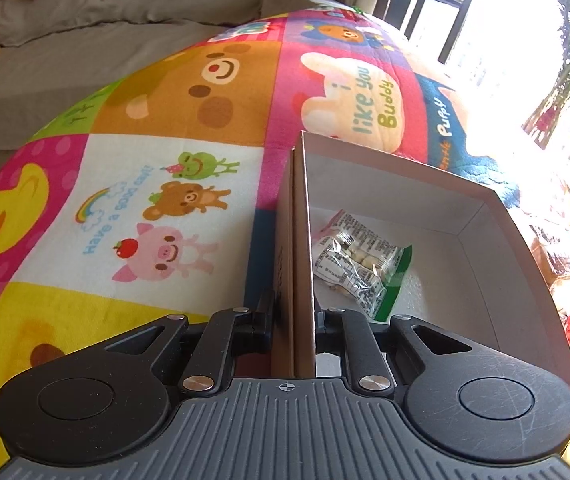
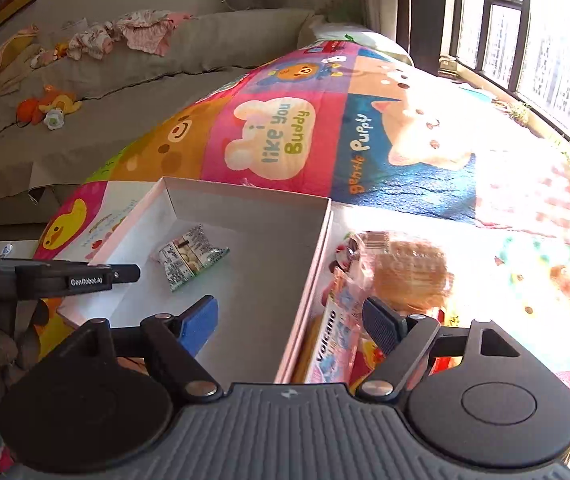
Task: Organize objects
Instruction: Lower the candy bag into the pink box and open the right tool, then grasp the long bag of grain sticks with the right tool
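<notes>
A shallow cardboard box [image 1: 405, 166] with a white inside lies on the colourful play mat. My left gripper [image 1: 293, 312] is shut on the box's left wall, one finger on either side of it. Inside the box lies one clear snack packet [image 1: 359, 262] with a green edge. In the right wrist view the same box [image 2: 245, 196] and packet [image 2: 191, 258] show, with my left gripper [image 2: 125, 273] at the box's left wall. My right gripper [image 2: 289, 312] hangs open over the box's right wall, nothing between its fingers. Just right of the box lie a bag of round cookies [image 2: 409, 272] and a "Volcano" packet [image 2: 333, 340].
The play mat [image 2: 285, 136] spreads out beyond the box. A grey sofa [image 2: 125, 80] with clothes and soft toys [image 2: 51, 106] runs along the back left. Windows [image 2: 525, 40] stand at the right, throwing strong glare on the mat.
</notes>
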Available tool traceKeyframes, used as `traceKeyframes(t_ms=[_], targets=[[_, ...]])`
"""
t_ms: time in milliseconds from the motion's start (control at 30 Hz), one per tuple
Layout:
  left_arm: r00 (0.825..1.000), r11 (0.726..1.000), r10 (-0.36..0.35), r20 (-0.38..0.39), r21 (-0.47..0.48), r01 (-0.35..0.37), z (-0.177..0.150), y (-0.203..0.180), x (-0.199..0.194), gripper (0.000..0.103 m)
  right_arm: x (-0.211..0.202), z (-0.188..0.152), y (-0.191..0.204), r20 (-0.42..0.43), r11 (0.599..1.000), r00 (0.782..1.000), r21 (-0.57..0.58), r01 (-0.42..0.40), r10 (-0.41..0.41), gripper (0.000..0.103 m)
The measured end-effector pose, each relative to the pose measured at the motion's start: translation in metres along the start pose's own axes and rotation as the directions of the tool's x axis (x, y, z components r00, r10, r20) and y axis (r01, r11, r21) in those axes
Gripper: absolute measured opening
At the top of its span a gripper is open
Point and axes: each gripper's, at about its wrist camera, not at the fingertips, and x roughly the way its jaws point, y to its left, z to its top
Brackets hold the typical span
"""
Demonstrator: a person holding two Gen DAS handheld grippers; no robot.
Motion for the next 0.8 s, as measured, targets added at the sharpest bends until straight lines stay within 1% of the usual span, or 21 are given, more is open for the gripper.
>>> traceKeyframes(t_ms=[100,167,233,367,433,500,600,700,800], targets=[[1.0,1.0,0.004,-0.006,0.002,-0.004,0.001,0.0,0.0,0.016,-0.017,-0.034,-0.026,0.007,0.993,0.993,0.007,0.114,-0.114,0.085],[1.0,1.0,0.007,-0.009,0.006,-0.007,0.001,-0.001,0.001,0.016,-0.021,-0.055,-0.044,-0.01,0.984,0.984,0.03,0.176,-0.176,0.087],[1.0,1.0,0.008,-0.013,0.01,-0.008,0.001,-0.001,0.0,0.016,-0.024,-0.071,-0.06,-0.029,0.976,0.978,0.064,0.21,-0.208,0.087],[1.0,1.0,0.011,-0.018,0.023,-0.011,0.001,-0.002,0.0,0.016,-0.034,-0.097,-0.084,-0.047,0.959,0.969,0.141,0.245,-0.241,0.087],[1.0,1.0,0.011,-0.02,0.027,-0.011,0.001,-0.002,0.0,0.016,-0.038,-0.105,-0.09,-0.051,0.954,0.97,0.176,0.243,-0.238,0.087],[1.0,1.0,0.013,-0.02,0.027,-0.013,0.001,-0.003,0.0,0.016,-0.039,-0.114,-0.093,-0.064,0.954,0.977,0.214,0.211,-0.202,0.09],[1.0,1.0,0.017,-0.022,0.025,-0.016,0.002,-0.003,-0.001,0.016,-0.029,-0.119,-0.091,-0.074,0.95,0.985,0.263,0.168,-0.153,0.09],[1.0,1.0,0.016,-0.024,0.024,-0.015,0.001,-0.003,-0.001,0.016,-0.013,-0.113,-0.089,-0.06,0.943,0.993,0.314,0.112,-0.099,0.09],[1.0,1.0,0.018,-0.025,0.026,-0.018,0.001,-0.004,-0.001,0.016,0.007,-0.103,-0.091,-0.06,0.931,0.995,0.352,0.096,-0.08,0.09]])
